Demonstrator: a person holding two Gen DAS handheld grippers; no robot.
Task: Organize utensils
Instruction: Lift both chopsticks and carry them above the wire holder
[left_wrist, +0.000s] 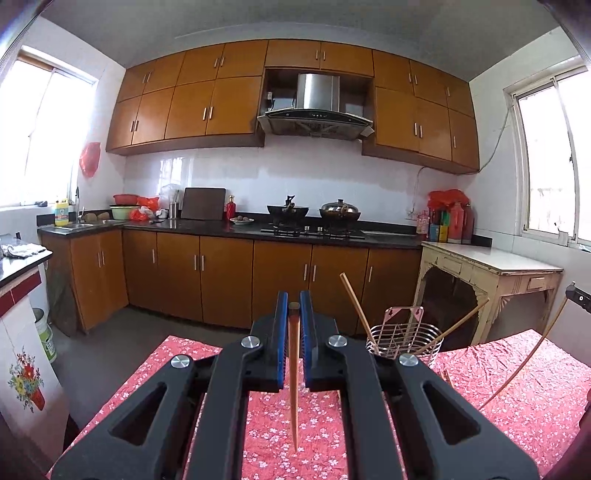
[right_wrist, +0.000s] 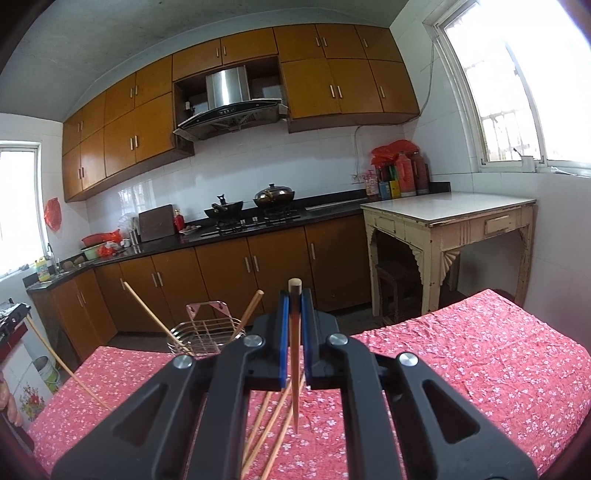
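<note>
My left gripper (left_wrist: 294, 306) is shut on a wooden chopstick (left_wrist: 294, 373) that hangs tip-down above the red flowered tablecloth (left_wrist: 517, 384). My right gripper (right_wrist: 294, 295) is shut on another chopstick (right_wrist: 295, 365), also hanging point-down. A wire utensil basket (left_wrist: 404, 341) (right_wrist: 205, 334) stands at the table's far edge with two chopsticks (left_wrist: 355, 306) leaning out of it. Three loose chopsticks (right_wrist: 271, 424) lie on the cloth below my right gripper. The right gripper's chopstick (left_wrist: 524, 365) shows at the right of the left wrist view, the left one's (right_wrist: 62, 363) at the left of the right wrist view.
Beyond the table lie open floor, a wooden kitchen counter (left_wrist: 236, 230) with a stove and two pans (left_wrist: 340, 211), and a cream side table (right_wrist: 447, 208) by the right window. A white cabinet with a flower print (left_wrist: 26, 376) stands left of the table.
</note>
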